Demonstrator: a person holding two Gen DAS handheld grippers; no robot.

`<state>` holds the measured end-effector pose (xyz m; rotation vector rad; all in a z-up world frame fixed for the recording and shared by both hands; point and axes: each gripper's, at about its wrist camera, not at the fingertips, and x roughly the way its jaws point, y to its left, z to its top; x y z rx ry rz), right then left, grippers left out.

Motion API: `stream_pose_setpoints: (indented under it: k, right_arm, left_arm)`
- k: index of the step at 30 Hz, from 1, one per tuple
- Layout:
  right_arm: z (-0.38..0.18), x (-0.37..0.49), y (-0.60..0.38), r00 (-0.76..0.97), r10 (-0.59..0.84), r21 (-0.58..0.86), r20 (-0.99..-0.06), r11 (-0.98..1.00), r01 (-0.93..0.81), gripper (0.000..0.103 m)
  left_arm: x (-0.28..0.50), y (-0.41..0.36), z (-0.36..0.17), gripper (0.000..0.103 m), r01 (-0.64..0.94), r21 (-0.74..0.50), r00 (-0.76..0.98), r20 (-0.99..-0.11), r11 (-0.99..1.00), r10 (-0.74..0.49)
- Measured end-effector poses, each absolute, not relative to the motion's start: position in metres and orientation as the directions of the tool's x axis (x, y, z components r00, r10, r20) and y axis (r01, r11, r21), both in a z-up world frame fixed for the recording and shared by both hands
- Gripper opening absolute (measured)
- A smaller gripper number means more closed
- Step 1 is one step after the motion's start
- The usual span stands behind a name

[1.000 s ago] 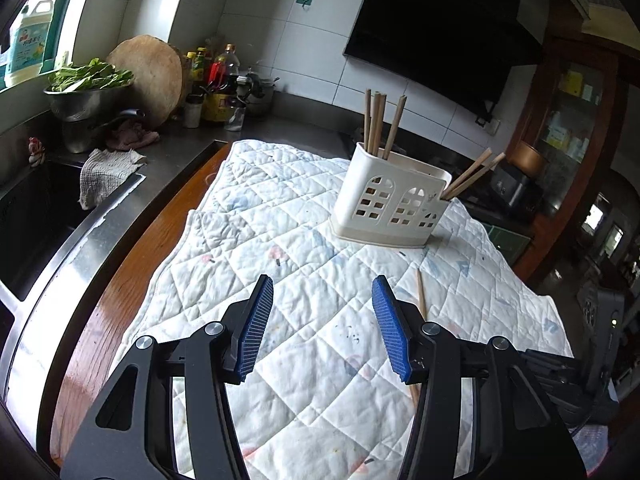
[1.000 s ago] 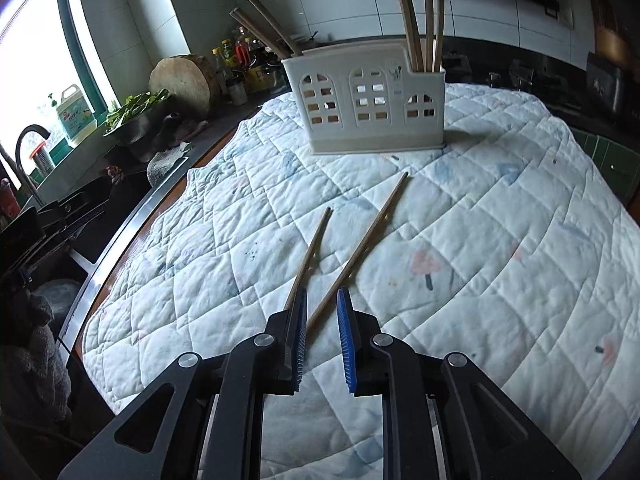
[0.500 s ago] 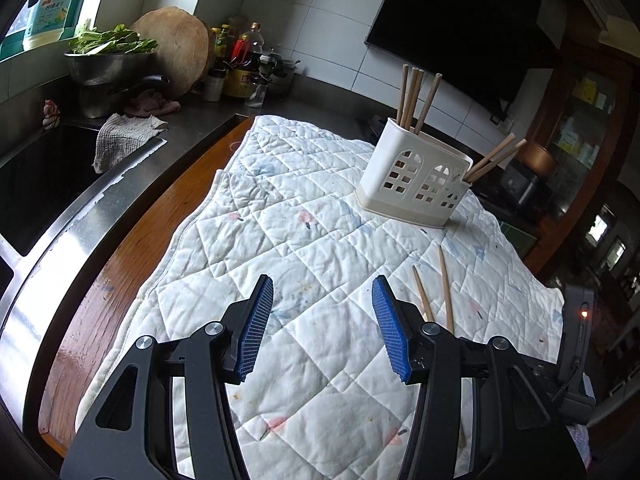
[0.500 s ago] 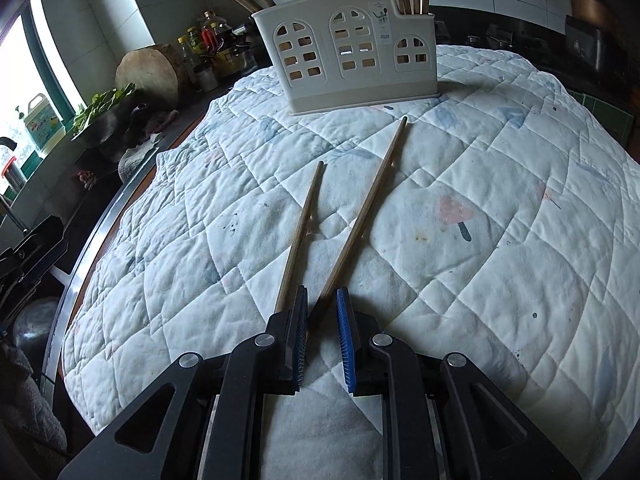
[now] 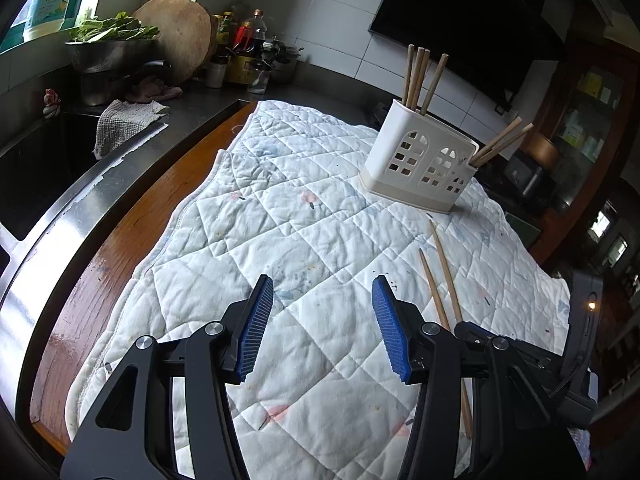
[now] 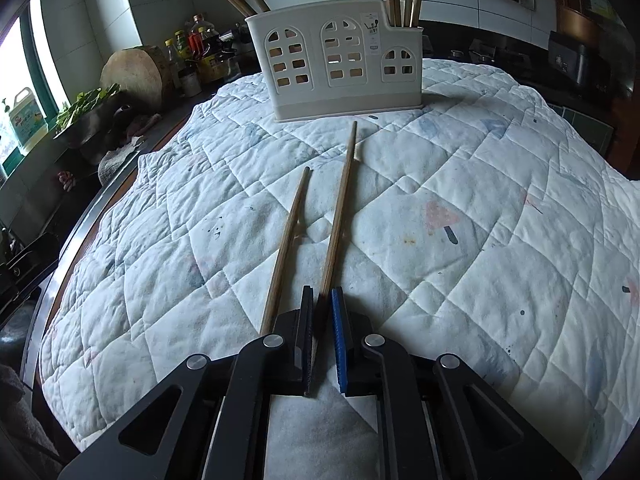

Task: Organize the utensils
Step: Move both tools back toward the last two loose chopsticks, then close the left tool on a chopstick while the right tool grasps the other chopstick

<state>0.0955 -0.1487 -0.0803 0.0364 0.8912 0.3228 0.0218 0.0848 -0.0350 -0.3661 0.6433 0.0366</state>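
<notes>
Two wooden chopsticks lie side by side on the white quilted cloth (image 6: 480, 240). The right chopstick (image 6: 340, 216) runs in between the blue pads of my right gripper (image 6: 323, 296), whose jaws stand narrowly apart around its near end; whether the pads press on it is unclear. The left chopstick (image 6: 286, 248) lies just outside the left finger. A white slotted utensil holder (image 6: 332, 60) stands beyond, with several chopsticks in it. My left gripper (image 5: 322, 312) is open and empty above the cloth, left of the two chopsticks (image 5: 440, 276). The holder (image 5: 420, 160) shows at the far right.
A steel sink (image 5: 36, 168) and a dishcloth (image 5: 120, 124) lie to the left. A colander of greens (image 5: 108, 40), a round chopping board (image 5: 180, 28) and bottles (image 5: 244, 52) stand at the back. The wooden counter edge (image 5: 120, 240) borders the cloth.
My right gripper has moved forward and down over the chopsticks, and the right chopstick's near end now lies between its pads. My left gripper has drawn back and turned left, still open.
</notes>
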Motion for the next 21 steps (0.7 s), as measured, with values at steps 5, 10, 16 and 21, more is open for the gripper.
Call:
stream_pose_setpoints:
  k: [5, 10, 16, 21]
  right_arm:
    - [-0.078, 0.090, -0.159, 0.599, 0.292, 0.158, -0.745, 0.951, -0.268, 0.007]
    - [-0.071, 0.081, -0.177, 0.614, 0.313, 0.171, -0.724, 0.945, -0.281, 0.007]
    - [-0.053, 0.064, -0.199, 0.653, 0.336, 0.157, -0.678, 0.935, -0.317, 0.007]
    - [-0.036, 0.053, -0.217, 0.680, 0.350, 0.152, -0.645, 0.930, -0.334, 0.007]
  left_arm:
    - [0.025, 0.078, -0.039, 0.052, -0.128, -0.328, 0.790, -0.605, 0.936, -0.103]
    - [0.026, 0.064, -0.045, 0.052, -0.099, -0.336, 0.775, -0.616, 0.937, -0.139]
    - [0.023, 0.031, -0.055, 0.052, -0.029, -0.328, 0.751, -0.630, 0.944, -0.196]
    - [0.021, -0.006, -0.066, 0.050, 0.038, -0.330, 0.716, -0.650, 0.943, -0.256]
